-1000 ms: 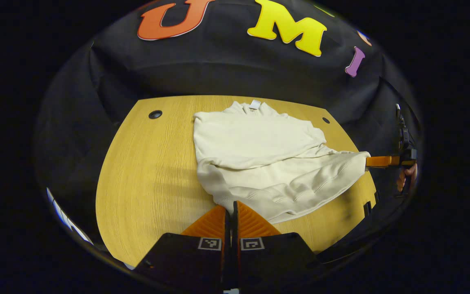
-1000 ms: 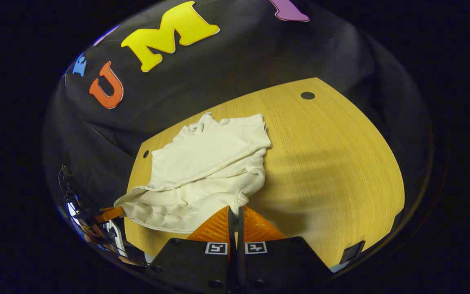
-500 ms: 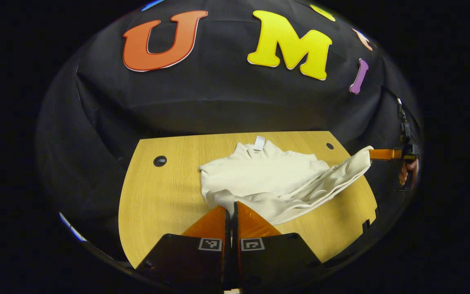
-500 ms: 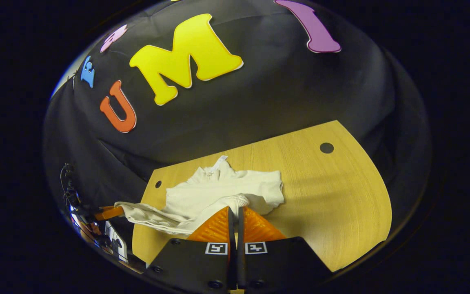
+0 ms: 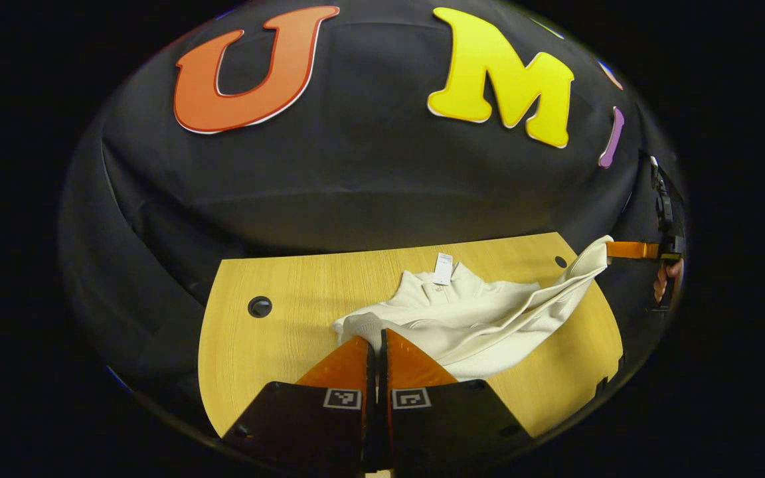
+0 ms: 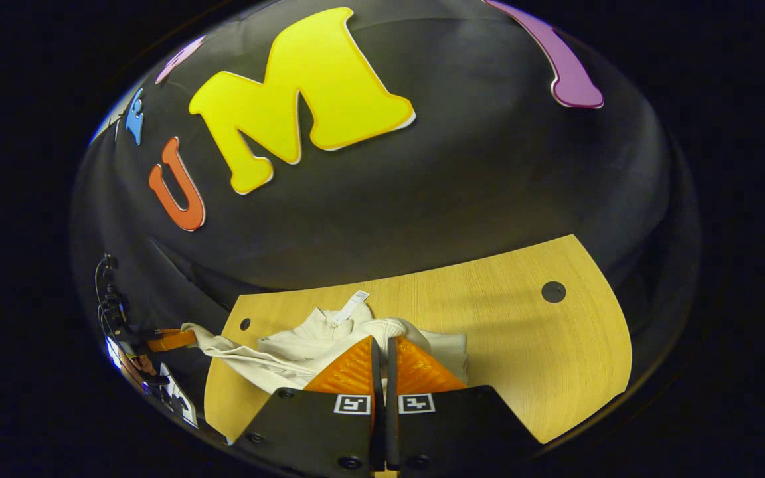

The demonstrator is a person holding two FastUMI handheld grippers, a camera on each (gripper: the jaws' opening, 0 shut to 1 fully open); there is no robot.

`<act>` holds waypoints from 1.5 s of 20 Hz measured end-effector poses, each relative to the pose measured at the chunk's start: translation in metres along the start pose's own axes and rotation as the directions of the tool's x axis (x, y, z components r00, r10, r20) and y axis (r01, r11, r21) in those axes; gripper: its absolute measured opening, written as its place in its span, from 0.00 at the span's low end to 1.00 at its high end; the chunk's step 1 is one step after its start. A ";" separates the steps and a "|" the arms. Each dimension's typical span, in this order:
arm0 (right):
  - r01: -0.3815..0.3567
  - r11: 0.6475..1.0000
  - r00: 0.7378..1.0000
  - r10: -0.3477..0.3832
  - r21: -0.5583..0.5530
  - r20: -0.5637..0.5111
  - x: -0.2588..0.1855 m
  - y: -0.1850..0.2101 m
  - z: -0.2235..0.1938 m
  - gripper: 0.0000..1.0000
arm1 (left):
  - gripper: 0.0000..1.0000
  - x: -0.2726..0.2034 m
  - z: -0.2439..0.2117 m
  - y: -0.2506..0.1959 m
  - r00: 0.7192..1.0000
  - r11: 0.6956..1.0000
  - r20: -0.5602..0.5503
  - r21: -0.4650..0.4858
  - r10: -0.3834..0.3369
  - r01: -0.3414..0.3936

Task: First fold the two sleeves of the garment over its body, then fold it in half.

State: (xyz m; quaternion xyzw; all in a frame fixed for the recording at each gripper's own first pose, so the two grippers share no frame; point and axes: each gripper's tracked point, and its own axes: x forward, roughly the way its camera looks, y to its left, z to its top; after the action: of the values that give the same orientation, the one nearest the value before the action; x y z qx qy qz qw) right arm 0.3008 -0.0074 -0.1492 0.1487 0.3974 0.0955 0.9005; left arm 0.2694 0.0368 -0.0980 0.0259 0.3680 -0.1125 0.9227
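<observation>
The cream garment (image 5: 469, 318) lies on the wooden bench (image 5: 276, 338), toward its far side, with the collar and a small white label (image 5: 444, 268) pointing to the black cloth wall (image 5: 356, 179). Both sleeves seem already folded over the body, and the near hem is lifted off the bench at its two corners.

In the left gripper view, the left claw (image 5: 376, 342) is closed, its two fingers pressed together with a ribbed corner of the hem pinched at their tips. The fabric rises from the bench to this claw. At the far right of the same view the right claw (image 5: 611, 249) holds the other corner, and the cloth is stretched between bench and claw like a ramp; a hand (image 5: 667, 282) holds that gripper.

In the right gripper view, the right claw (image 6: 382, 344) is also closed on a ribbed hem corner of the garment (image 6: 289, 348). The left claw (image 6: 186, 338) is seen at the left edge of this view, gripping the opposite corner beside the edge of the bench (image 6: 522, 332). Two round dark holes (image 5: 259, 306) (image 5: 560, 261) are in the bench top.
</observation>
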 end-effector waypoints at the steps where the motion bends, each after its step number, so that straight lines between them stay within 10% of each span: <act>1: 0.003 1.000 1.000 -0.002 0.012 -0.013 0.015 -0.006 -0.002 0.00 | 0.03 0.014 -0.002 0.003 1.000 1.000 -0.007 -0.007 0.002 -0.002; 17: 0.114 0.990 0.993 -0.111 0.081 -0.041 0.171 -0.070 -0.042 0.04 | 0.07 0.170 -0.017 0.023 0.998 0.996 0.059 -0.080 0.030 -0.025; 19: 0.126 0.990 0.992 -0.124 0.067 -0.027 0.169 -0.073 -0.042 0.10 | 0.14 0.175 -0.022 0.030 0.997 0.996 0.038 -0.067 0.069 -0.066; 20: 0.125 0.990 0.992 -0.125 0.065 -0.006 0.169 -0.074 -0.040 0.16 | 0.62 0.174 -0.022 0.029 0.997 0.995 0.036 -0.069 0.072 -0.069; 21: 0.133 0.990 0.991 -0.133 0.052 0.014 0.168 -0.078 -0.039 0.20 | 0.58 0.171 -0.019 0.028 0.997 0.995 0.047 -0.079 0.067 -0.063; 22: 0.136 0.990 0.990 -0.137 0.035 0.039 0.166 -0.078 -0.036 0.22 | 0.78 0.166 -0.015 0.027 0.996 0.994 0.071 -0.095 0.055 -0.049; 23: 0.150 0.989 0.986 -0.150 0.011 0.071 0.163 -0.081 -0.035 0.24 | 0.73 0.161 -0.009 0.029 0.993 0.993 0.104 -0.109 0.059 -0.048; 26: 0.176 0.984 0.977 -0.170 -0.040 0.129 0.149 -0.079 -0.022 0.75 | 0.99 0.140 0.008 0.042 0.979 0.989 0.178 -0.125 0.103 -0.081; 30: 0.201 0.978 0.963 -0.188 -0.049 0.191 0.118 -0.073 -0.006 0.83 | 0.99 0.107 0.010 0.048 0.968 0.983 0.211 -0.149 0.138 -0.108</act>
State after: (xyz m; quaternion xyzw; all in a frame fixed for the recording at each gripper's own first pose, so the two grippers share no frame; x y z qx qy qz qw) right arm 0.3786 -0.0408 -0.2595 0.0864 0.3211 0.0059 0.9431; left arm 0.3619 0.0625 -0.1656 -0.0269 0.2679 -0.0317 0.9626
